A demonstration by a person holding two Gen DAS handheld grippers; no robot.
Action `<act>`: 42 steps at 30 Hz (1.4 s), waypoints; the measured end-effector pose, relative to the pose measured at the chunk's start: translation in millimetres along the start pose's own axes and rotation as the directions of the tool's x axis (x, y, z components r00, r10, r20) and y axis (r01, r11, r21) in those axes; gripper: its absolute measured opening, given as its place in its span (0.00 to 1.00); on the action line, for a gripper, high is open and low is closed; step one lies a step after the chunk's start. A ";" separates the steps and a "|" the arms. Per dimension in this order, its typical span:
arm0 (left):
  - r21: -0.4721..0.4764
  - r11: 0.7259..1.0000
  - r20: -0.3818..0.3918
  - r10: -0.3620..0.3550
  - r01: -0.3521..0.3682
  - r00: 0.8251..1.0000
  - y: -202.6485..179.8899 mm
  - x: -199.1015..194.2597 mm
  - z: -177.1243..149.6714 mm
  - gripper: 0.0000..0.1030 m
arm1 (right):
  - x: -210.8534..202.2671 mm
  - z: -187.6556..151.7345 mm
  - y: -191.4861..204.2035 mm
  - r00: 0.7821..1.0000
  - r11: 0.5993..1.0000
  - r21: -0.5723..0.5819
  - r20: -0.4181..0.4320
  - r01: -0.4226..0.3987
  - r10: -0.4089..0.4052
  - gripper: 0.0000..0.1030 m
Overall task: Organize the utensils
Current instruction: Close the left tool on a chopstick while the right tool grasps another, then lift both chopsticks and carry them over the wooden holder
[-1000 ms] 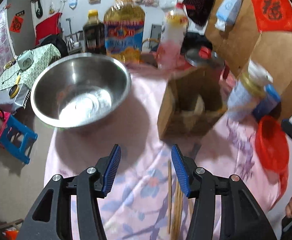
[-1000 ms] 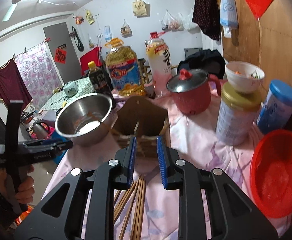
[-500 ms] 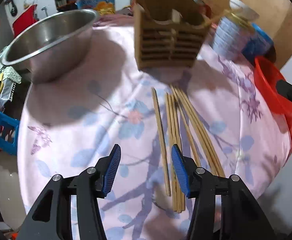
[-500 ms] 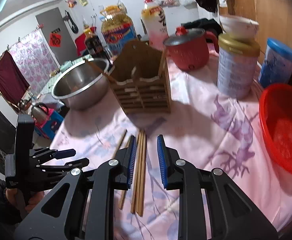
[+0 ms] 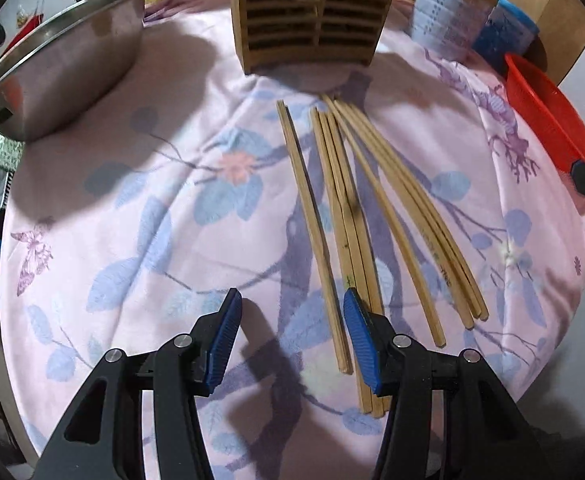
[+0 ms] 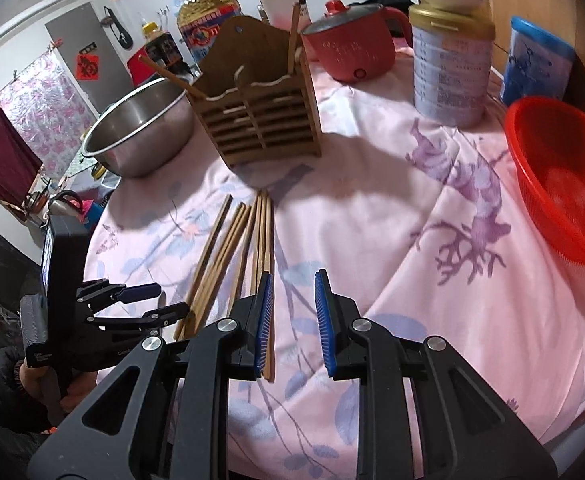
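We work on a round bench (image 5: 132,208) under a pink flowered cloth. At its far side stand a steel bowl (image 6: 140,128) and, just beside it, the slatted wooden holder (image 6: 260,120), which already carries two chopsticks, one leaning left, one near upright. A red basket (image 6: 564,184) sits at the right edge, well apart from the work.

The loose chopsticks (image 5: 356,208) lie in a rough fan on the cloth in front of the holder, far tips close together near its base, near ends spread toward us.

Left gripper (image 5: 292,340): its fingers stand moderately wide and hold nothing. The leftmost stick's near end lies between them; the right finger (image 5: 358,340) hangs over the next sticks. Right gripper (image 6: 292,316): fingers narrow, a clear gap between them, nothing held. Its left finger sits over the rightmost sticks; the gap itself is over bare cloth.

We judge the step to be the pick-up of sticks from the fan, not yet made. To do it well:
- take the outer stick on each side first, where neighbours crowd least;
- shift the right gripper slightly left so one stick falls in the gap;
- come down with the pads on either side of the stick, grip near the end;
- watch the cloth: soft, may bunch into the pinch;
- lift clear before turning toward a compartment.
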State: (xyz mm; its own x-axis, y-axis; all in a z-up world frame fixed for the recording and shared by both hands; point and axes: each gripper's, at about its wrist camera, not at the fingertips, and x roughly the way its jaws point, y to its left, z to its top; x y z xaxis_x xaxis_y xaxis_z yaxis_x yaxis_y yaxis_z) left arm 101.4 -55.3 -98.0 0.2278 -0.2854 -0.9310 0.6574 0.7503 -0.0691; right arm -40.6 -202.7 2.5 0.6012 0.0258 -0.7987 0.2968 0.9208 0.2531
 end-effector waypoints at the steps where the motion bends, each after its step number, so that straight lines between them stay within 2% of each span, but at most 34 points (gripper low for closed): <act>1: 0.008 1.000 -0.006 0.007 -0.007 1.000 0.0 2.5 -0.1 0.50 | 1.3 -1.9 0.4 1.000 1.000 0.001 -0.005 -0.001 0.001 0.24; 5: 0.042 0.999 0.002 0.030 -0.030 1.000 -0.8 2.4 -1.3 0.52 | 3.4 -6.0 2.4 1.000 1.000 0.002 -0.002 0.004 -0.004 0.28; 12: 0.000 0.999 -0.015 0.053 -0.053 0.998 22.4 -2.2 -7.1 0.51 | 12.3 -18.6 -2.8 1.000 1.000 0.015 -0.024 -0.002 0.002 0.29; 17: 0.018 0.998 -0.008 0.064 -0.064 0.998 21.6 -4.8 -14.9 0.50 | 20.1 -44.5 -2.0 0.998 0.998 -0.063 -0.064 -0.008 0.004 0.29; 19: 0.035 0.997 0.009 0.066 -0.066 0.998 17.8 -5.0 -16.7 0.46 | 23.4 -56.4 2.4 0.997 0.994 -0.110 -0.079 -0.004 -0.004 0.29; 22: 0.048 0.997 0.022 0.056 -0.057 0.998 15.3 -6.9 -18.6 0.34 | 29.6 -72.3 10.5 0.995 0.985 -0.170 -0.101 0.003 -0.021 0.29; 23: 0.049 0.997 0.024 0.053 -0.054 0.998 15.6 -7.9 -20.0 0.27 | 32.2 -76.2 12.9 0.994 0.984 -0.180 -0.104 0.002 -0.021 0.26; 26: 0.047 0.998 0.017 0.036 -0.037 0.999 17.0 -8.3 -17.8 0.06 | 36.8 -82.2 20.2 0.996 0.982 -0.189 -0.094 -0.014 -0.004 0.26; 30: 0.012 1.000 0.002 0.021 -0.021 1.000 26.2 -9.1 -13.6 0.06 | 46.8 -85.4 26.9 0.995 0.982 -0.186 -0.096 -0.028 0.010 0.24; 33: 0.006 0.999 -0.007 0.034 -0.034 0.999 33.5 -11.2 -11.9 0.06 | 53.9 -90.1 26.6 0.996 0.982 -0.191 -0.083 -0.002 -0.014 0.15; 37: 0.000 0.999 -0.012 0.043 -0.043 0.999 41.3 -13.3 -8.6 0.06 | 57.1 -88.2 15.4 0.997 0.989 -0.143 -0.071 -0.023 0.012 0.04; 42: -0.011 0.999 -0.022 0.050 -0.050 0.999 44.2 -9.1 -11.5 0.06 | 66.0 -82.3 18.4 0.998 0.989 -0.145 -0.060 -0.014 0.005 0.05</act>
State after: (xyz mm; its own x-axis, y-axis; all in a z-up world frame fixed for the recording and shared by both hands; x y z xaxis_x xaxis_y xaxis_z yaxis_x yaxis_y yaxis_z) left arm 120.1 -12.6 -96.8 0.2441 -0.2344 -0.9410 0.6371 0.7703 -0.0267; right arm -56.5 -152.1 -90.4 0.5575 0.0538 -0.8285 0.1774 0.9671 0.1822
